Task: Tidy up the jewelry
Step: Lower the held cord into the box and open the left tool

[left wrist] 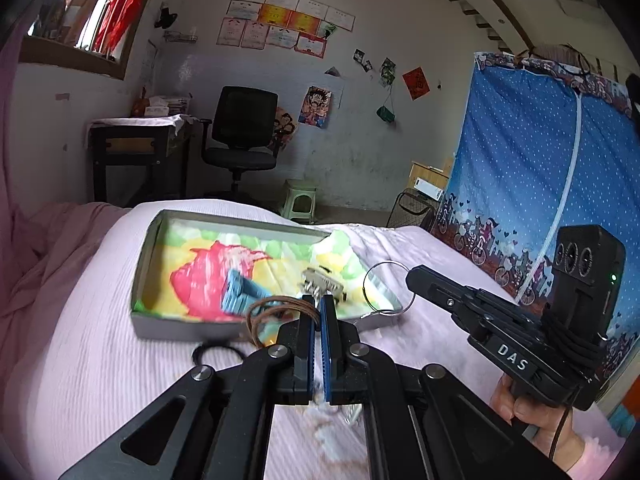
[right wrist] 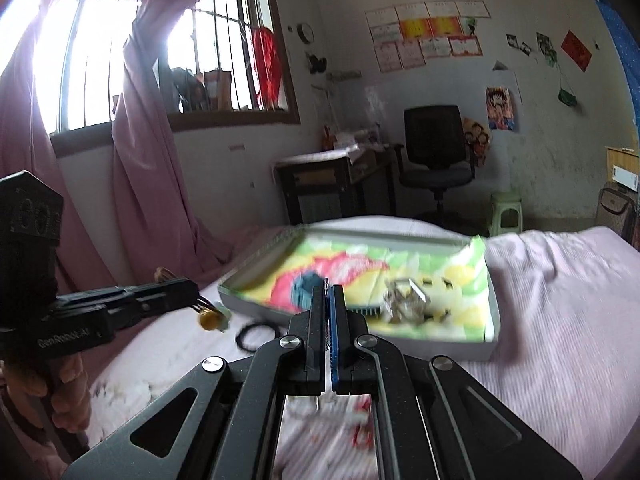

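Left wrist view: left gripper point(left wrist: 319, 304) pressed together, pinching a brown cord point(left wrist: 266, 312) that loops out at its 9 o'clock, above the near edge of the box point(left wrist: 168, 326). Box sits on the pink bed point(left wrist: 80, 352), lined with bright cloth point(left wrist: 200, 276); inside are a blue clip point(left wrist: 240, 292) and a silver piece point(left wrist: 322, 282). Black hair tie point(left wrist: 218, 350) on the bed just beside the box's near wall. Right gripper point(left wrist: 414, 278) at 3 o'clock, tip at a thin metal ring point(left wrist: 386, 290) hanging over the box's right corner; whether it grips the ring, cannot tell. Open bed at 9 o'clock and beyond the right gripper.

Right wrist view: right gripper point(right wrist: 329, 298) fingers nearly together, something thin between the tips, too blurred to name. Box point(right wrist: 494, 320) ahead at 12 to 2 o'clock. Left gripper point(right wrist: 196, 292) at 9 o'clock holds the cord with a yellow bead point(right wrist: 210, 320) dangling, clear of the box's left edge. Hair tie point(right wrist: 256, 334) below it. Bare bed at 3 o'clock.
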Motion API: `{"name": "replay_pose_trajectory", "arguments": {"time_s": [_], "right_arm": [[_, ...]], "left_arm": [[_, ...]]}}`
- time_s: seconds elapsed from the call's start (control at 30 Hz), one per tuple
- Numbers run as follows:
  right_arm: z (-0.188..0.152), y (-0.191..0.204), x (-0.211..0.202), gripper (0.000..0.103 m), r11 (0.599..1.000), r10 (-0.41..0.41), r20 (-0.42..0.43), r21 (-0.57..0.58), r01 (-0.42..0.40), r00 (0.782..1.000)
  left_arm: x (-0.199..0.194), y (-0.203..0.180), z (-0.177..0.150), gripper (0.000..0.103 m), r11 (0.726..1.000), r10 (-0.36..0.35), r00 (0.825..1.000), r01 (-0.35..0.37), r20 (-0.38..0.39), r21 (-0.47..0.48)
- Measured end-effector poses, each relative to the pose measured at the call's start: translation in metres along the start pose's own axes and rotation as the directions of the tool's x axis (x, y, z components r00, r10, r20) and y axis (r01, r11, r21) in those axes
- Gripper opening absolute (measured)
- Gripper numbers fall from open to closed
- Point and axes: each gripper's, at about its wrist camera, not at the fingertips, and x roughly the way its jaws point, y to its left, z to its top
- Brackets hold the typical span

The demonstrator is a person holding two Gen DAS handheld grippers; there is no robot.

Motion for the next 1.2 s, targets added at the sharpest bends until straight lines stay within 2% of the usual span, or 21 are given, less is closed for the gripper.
{"name": "replay_pose_trajectory", "arguments": {"time_s": [0.17, 0.37, 0.6, 0.83, 0.97, 1.07, 1.1, 1.17, 1.2], "right_arm": [[0.019, -0.012, 0.014, 0.002, 1.0, 0.019, 0.05, 0.019, -0.019, 0.999], [0.031, -0.032, 0.047, 0.002, 0.998, 0.003, 0.076, 0.061, -0.008, 0.997], [0.017, -0.047, 0.094, 0.002, 0.993, -0.01, -0.003, 0.12, 0.01, 1.0], [-0.017, -0.056, 0.129, 0.002, 0.987, -0.006, -0.156, 0.156, 0.031, 0.988], [-0.028, -0.062, 0.136, 0.002, 0.985, -0.023, -0.219, 0.162, 0.06, 0.975], [-0.032, -0.063, 0.132, 0.003, 0.986, -0.026, -0.228, 0.155, 0.063, 0.973], [-0.032, -0.063, 0.13, 0.004, 0.986, -0.025, -0.227, 0.154, 0.061, 0.974], [-0.033, -0.063, 0.125, 0.014, 0.987, -0.029, -0.223, 0.149, 0.064, 0.974], [-0.032, -0.063, 0.121, 0.027, 0.987, -0.036, -0.22, 0.145, 0.07, 0.975]], "left_arm": [[0.022, 0.009, 0.018, 0.003, 1.0, 0.001, 1.0, -0.001, 0.0, -0.021], [0.064, 0.033, 0.027, 0.003, 0.996, 0.048, 0.998, -0.051, -0.05, -0.077], [0.094, 0.052, 0.013, 0.003, 0.987, 0.111, 0.984, -0.125, -0.14, -0.098], [0.105, 0.061, -0.001, 0.003, 0.978, 0.149, 0.967, -0.174, -0.205, -0.113], [0.103, 0.061, -0.009, 0.003, 0.971, 0.178, 0.956, -0.209, -0.233, -0.113], [0.096, 0.059, -0.011, 0.004, 0.971, 0.185, 0.957, -0.213, -0.224, -0.108], [0.093, 0.058, -0.012, 0.004, 0.971, 0.189, 0.957, -0.216, -0.222, -0.106], [0.088, 0.057, -0.012, 0.005, 0.969, 0.197, 0.957, -0.223, -0.215, -0.103], [0.086, 0.057, -0.013, 0.006, 0.969, 0.202, 0.956, -0.227, -0.212, -0.102]]}}
